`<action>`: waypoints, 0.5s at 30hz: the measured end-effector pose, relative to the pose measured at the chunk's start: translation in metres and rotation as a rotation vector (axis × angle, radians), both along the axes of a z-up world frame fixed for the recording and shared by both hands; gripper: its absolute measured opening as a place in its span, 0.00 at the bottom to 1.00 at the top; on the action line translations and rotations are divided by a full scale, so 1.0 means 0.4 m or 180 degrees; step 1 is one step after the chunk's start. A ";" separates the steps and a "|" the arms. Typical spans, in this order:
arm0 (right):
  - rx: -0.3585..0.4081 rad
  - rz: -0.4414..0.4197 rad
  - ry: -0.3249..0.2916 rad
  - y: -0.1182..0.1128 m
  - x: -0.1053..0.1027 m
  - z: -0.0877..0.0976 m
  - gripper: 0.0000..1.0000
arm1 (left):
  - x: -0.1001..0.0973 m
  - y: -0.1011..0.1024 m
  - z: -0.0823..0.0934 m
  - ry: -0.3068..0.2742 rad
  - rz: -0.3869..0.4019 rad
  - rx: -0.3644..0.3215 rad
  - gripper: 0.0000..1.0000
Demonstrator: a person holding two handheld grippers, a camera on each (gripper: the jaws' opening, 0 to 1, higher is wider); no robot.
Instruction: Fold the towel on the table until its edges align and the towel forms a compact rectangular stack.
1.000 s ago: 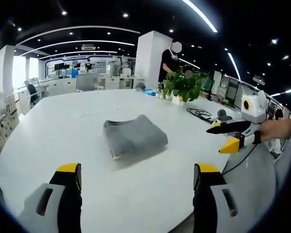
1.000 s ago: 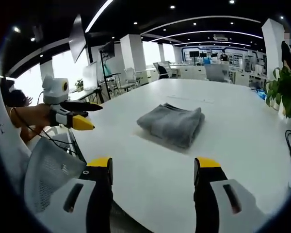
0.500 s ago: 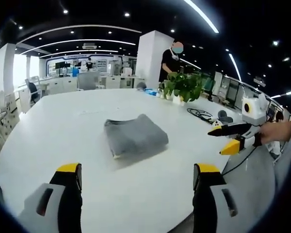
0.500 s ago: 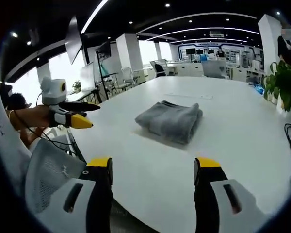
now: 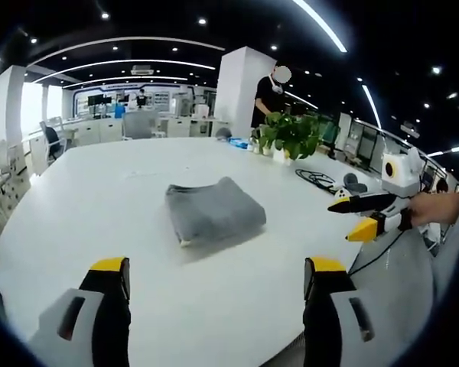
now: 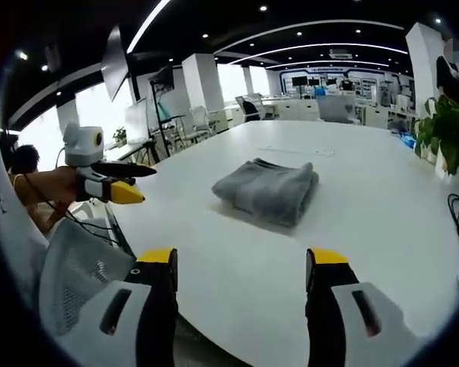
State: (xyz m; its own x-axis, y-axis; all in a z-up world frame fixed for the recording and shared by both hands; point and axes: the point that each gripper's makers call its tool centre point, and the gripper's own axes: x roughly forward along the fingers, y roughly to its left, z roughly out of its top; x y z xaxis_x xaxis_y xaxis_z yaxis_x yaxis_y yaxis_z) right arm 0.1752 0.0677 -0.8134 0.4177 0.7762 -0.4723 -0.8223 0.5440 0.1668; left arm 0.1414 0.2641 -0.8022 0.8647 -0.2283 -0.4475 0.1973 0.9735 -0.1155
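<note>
A grey towel (image 5: 213, 212) lies folded into a compact rectangular stack in the middle of the white table (image 5: 99, 199); the right gripper view has the towel (image 6: 268, 190) from the other side. My left gripper (image 5: 214, 275) stands open well short of the towel, nothing between its jaws. My right gripper (image 6: 241, 267) is also open and empty, back near the table edge. The right gripper (image 5: 359, 216) shows at the right of the left gripper view, held by a hand, and the left gripper (image 6: 122, 182) shows at the left of the right gripper view.
A potted plant (image 5: 287, 136) and a coiled black cable (image 5: 315, 180) sit at the table's far side. A mesh chair back (image 6: 76, 267) stands by the table edge. A person (image 5: 268, 92) stands behind the plant; desks and chairs fill the room beyond.
Both views have shifted only slightly; the towel lies still and both grippers stay open and back from it.
</note>
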 end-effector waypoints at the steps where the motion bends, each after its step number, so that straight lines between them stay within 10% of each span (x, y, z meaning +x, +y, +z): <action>1: 0.0009 -0.0011 0.0006 0.001 -0.001 0.001 0.68 | 0.001 -0.001 0.000 0.0000 -0.0011 0.0003 0.97; 15: 0.0101 -0.0080 0.0092 -0.007 -0.006 -0.002 0.68 | 0.006 -0.016 -0.007 0.0025 -0.0072 -0.0025 0.97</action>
State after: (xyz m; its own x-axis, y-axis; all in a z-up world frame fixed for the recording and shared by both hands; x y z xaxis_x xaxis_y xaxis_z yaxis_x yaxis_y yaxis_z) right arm 0.1726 0.0649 -0.8144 0.4239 0.7803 -0.4599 -0.8030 0.5586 0.2077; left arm 0.1438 0.2577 -0.8051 0.8557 -0.2514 -0.4522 0.2184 0.9678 -0.1248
